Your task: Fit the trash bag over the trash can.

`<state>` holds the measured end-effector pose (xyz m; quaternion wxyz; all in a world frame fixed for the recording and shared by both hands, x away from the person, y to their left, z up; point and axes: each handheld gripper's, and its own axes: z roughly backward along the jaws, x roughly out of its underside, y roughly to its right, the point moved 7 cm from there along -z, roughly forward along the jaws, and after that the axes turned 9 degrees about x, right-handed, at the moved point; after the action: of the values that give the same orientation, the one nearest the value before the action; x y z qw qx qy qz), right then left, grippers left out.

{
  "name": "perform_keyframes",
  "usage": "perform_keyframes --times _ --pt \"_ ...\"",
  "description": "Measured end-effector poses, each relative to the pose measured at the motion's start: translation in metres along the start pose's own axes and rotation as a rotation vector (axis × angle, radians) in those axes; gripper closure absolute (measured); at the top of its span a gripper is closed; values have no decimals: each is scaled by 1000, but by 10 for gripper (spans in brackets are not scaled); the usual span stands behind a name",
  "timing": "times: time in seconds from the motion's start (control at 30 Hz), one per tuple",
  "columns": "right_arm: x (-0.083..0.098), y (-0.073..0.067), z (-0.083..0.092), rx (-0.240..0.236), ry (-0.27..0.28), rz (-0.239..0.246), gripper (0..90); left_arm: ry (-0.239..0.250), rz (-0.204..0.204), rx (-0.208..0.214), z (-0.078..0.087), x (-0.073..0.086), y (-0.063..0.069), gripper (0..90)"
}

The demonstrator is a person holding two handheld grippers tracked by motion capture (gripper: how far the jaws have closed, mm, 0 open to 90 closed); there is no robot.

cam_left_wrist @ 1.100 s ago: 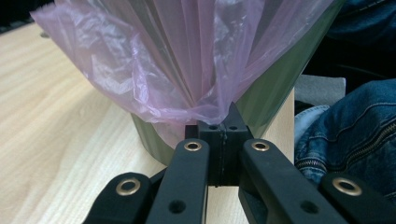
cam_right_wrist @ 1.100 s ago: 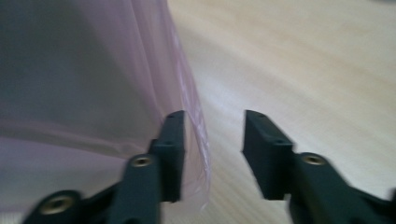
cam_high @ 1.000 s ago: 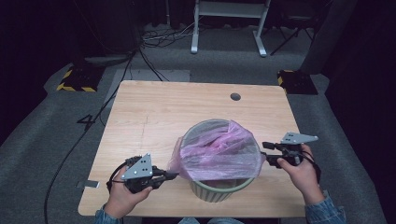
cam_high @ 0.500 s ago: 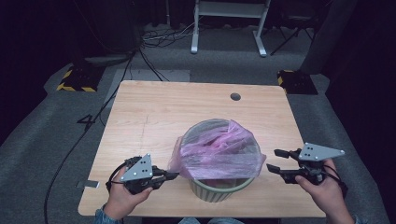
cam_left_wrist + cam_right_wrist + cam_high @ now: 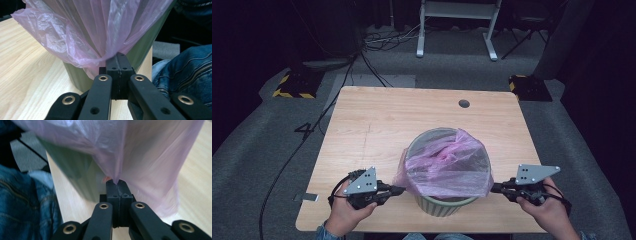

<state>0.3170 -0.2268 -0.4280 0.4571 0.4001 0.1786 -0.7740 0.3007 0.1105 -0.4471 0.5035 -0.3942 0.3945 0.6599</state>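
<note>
Pink plastic bag (image 5: 447,167) sits draped over the rim of a green bin (image 5: 446,204), which stands on the tabletop (image 5: 382,125) at its 6 o'clock edge, near the person.

Left gripper (image 5: 398,190) is at the bin's 9 o'clock, jaws pointing toward 3 o'clock. In the left gripper view the left gripper (image 5: 119,58) has its jaws closed flat together, with a gathered fold of the bag (image 5: 95,32) pinched at their tips. From the pinch the film fans upward toward 12 o'clock. Bin wall (image 5: 75,75) is just behind and below the pinch.

Right gripper (image 5: 495,188) is at the bin's 3 o'clock, jaws pointing toward 9 o'clock, tips at the bag's hanging edge. Its jaws have just been closing. In the right gripper view the right gripper (image 5: 117,182) shows its jaws shut together, with a thin point of the bag (image 5: 140,157) caught between the tips and the film pulled taut up toward 12 o'clock. That view is blurred, so the exact amount of film caught is unclear. Bin (image 5: 75,177) shows green through the film at 10 o'clock of the jaws.

Left hand (image 5: 344,215) and right hand (image 5: 546,212) hold the grippers at the tabletop's near edge. Bag is stretched between the two grips across the bin's near side.
</note>
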Motion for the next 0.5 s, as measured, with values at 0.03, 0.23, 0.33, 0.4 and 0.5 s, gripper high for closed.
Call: perform_keyframes --times 0.03,0.23,0.33,0.4,0.5 --pt "4 -1 -2 1 -13 3 900 6 3 3 0 0 1 900" --pt "30 -2 -17 -45 -63 -46 900 31 1 32 -2 -3 5 900" --pt "39 -6 -24 -77 -78 -65 900 40 0 51 -3 -3 7 900" --pt "42 -8 -27 -86 -85 -68 900 40 -1 62 -3 -2 9 900" --pt "47 -12 -32 -99 -99 -69 900 35 -3 69 -3 -1 10 900"
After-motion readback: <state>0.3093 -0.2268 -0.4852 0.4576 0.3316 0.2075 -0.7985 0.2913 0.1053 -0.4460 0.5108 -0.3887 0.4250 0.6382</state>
